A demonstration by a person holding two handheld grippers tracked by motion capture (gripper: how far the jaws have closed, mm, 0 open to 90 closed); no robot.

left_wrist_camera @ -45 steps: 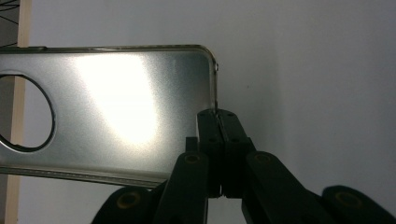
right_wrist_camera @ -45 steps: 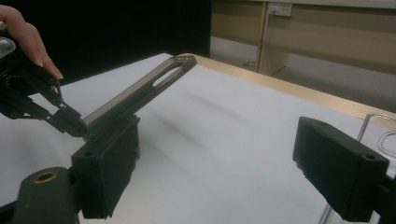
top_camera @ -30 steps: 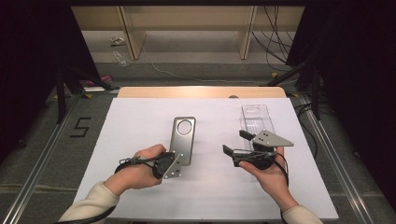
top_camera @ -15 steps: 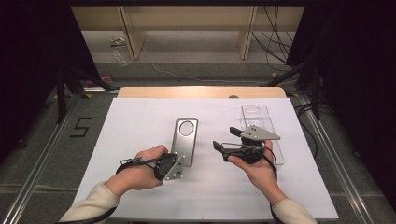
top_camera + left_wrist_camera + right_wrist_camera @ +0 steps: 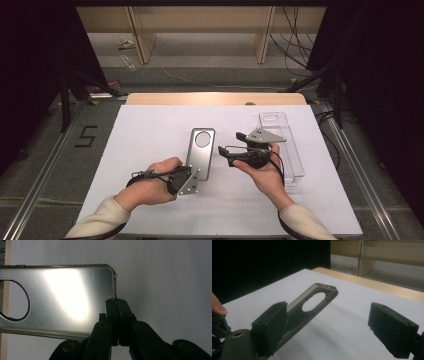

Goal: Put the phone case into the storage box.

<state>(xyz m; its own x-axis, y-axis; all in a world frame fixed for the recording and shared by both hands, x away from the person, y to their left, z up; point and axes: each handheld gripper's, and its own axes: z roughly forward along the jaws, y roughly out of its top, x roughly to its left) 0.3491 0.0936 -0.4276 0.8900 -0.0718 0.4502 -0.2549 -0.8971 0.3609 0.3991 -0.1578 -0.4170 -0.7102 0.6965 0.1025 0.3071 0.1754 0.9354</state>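
Observation:
A grey phone case (image 5: 201,148) with a round camera hole lies flat in the middle of the white table (image 5: 150,135). My left gripper (image 5: 195,176) is shut on the rim of its near end; in the left gripper view the two jaws meet on the thin edge of the case (image 5: 62,302) at my left gripper (image 5: 116,301). My right gripper (image 5: 231,142) hovers just right of the case, lying on its side and pointing left. Its jaws stand wide open with nothing between them. In the right gripper view the case (image 5: 317,298) lies ahead, beyond my right gripper (image 5: 332,330).
A clear plastic tray (image 5: 286,150) lies on the table to the right, partly under the right hand. A wooden strip (image 5: 215,98) runs along the table's far edge. Dark frames and cables stand beyond the table.
The right gripper has moved left, from over the clear tray to close beside the phone case. The left gripper and the case have stayed where they were.

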